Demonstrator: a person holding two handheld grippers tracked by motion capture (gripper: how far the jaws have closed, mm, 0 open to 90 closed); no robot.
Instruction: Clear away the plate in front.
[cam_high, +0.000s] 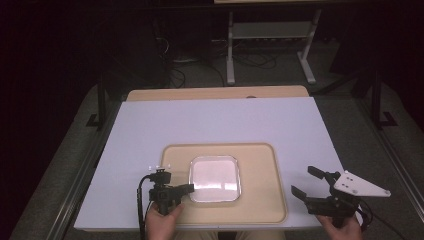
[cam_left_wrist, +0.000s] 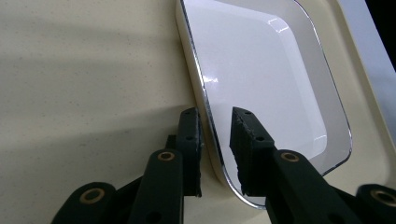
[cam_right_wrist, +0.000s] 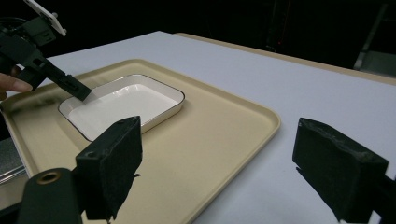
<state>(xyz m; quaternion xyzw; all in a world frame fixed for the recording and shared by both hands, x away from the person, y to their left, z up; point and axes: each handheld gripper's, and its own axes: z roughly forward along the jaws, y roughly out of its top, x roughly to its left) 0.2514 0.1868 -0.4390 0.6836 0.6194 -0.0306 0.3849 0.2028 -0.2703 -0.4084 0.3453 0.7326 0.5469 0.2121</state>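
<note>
White enamel, dark-rimmed, the square dish (cam_high: 215, 178) sits on the beige tray (cam_high: 260, 210) near the tabletop's (cam_high: 150, 125) front edge. The left claw (cam_left_wrist: 215, 122) straddles the dish's near rim with a gap on each side, pads not pressing: a grasp or release stage, I judge. Lifting next would call for closing squarely on the rim. The left gripper view shows that gap; the high view shows the right claw (cam_high: 306, 182) wide open and empty, off the tray.

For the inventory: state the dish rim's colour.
Dark thin line edging the white dish; left gripper view shows it best.
</note>
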